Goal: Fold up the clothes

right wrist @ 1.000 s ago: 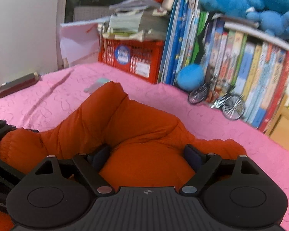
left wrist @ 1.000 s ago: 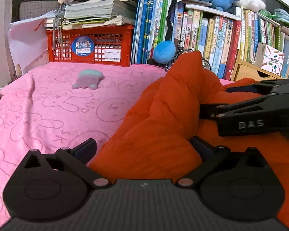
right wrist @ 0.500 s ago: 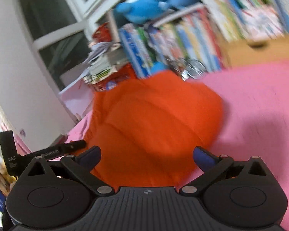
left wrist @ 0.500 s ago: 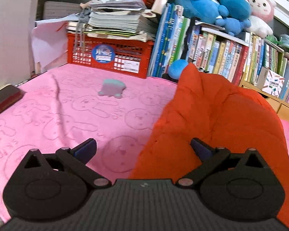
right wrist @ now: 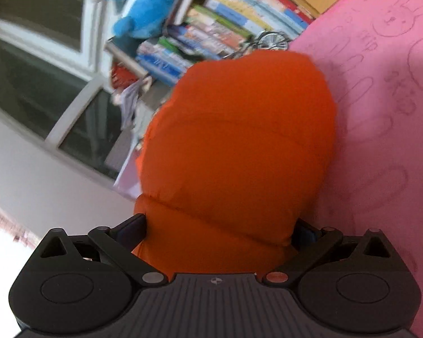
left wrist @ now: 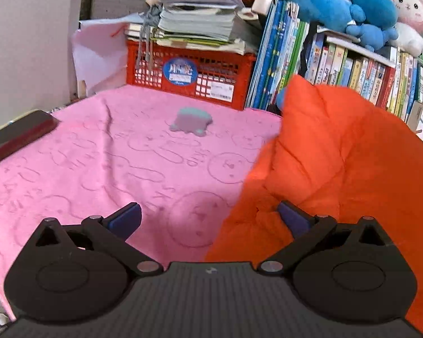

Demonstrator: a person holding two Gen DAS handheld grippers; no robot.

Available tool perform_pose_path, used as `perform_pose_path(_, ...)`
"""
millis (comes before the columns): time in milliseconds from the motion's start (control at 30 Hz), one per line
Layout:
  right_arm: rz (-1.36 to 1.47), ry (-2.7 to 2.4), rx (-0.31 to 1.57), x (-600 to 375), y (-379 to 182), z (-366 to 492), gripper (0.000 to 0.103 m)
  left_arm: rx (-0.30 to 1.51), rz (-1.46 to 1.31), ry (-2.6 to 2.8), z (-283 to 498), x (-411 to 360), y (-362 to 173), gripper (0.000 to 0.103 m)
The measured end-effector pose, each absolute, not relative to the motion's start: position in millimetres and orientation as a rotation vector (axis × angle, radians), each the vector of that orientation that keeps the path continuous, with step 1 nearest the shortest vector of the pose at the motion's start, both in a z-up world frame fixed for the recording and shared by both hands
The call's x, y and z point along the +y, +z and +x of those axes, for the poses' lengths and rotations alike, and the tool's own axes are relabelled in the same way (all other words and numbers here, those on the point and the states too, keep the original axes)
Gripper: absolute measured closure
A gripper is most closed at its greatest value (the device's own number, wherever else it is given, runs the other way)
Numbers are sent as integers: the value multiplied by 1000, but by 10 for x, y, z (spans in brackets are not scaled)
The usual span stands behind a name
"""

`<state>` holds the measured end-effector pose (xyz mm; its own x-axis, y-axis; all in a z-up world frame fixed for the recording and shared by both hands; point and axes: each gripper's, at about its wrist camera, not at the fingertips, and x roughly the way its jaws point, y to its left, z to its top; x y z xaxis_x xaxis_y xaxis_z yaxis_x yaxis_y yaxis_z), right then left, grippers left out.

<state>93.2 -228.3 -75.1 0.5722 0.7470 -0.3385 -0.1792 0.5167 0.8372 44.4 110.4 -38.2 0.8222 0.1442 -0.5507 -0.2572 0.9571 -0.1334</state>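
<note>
on the far left of the left wrist view, well apart from the orange padded garment (left wrist: 338,155), a dark flat case (left wrist: 17,138) lies at the edge of the pink towel (left wrist: 84,169) that covers the tabletop. between the case and the garment sits a small grey-green toy (left wrist: 191,120), and behind it a red crate (left wrist: 189,76) stacked with papers.

the left tongs (left wrist: 208,219) are spread wide with nothing pinched; the left pad (left wrist: 124,219) hangs over bare towel, while the right pad (left wrist: 293,219) meets the garment's near left edge. the garment stands heaped on the right of the towel, its top rising in front of the row of books (left wrist: 352,67).

in the right wrist view the right tongs (right wrist: 220,233) straddle a thick roll of that garment (right wrist: 239,140); the jaws are closing, the roll between them, but whether the pads press yet i cannot tell.

risks, as i judge them: the puffy, slick fabric may spring back or slide out if only the outer layer is caught, and the heap could flop toward the toy or the miniature bicycle (right wrist: 265,42) beside the books.

against the frame a second ago, the right tongs have left the left view, the garment stands taller and more gathered, and the right camera has rolled so the towel now sits to the garment's right.
</note>
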Motion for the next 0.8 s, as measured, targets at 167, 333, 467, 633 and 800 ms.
perform_pose_path(167,865,523,715,-2408,-707,1117,27,596,-179,163,775,919,-378,0)
perform_pose_path(333,867,378,620,-2711,-732,1198,25,627,-127,82,1181,532,-319,0)
perform_pose_path(467,734,302,562,-2955,-638,1066,13,586,-98,26,996,405,-250,1)
perform_pose_path(633,386,283,497,-2913,-461,622,3,571,-96,46,565,476,-393,1)
perform_pose_path(800,36,450,461,-2468,-403,-33,0,581,-115,45,393,524,-352,1)
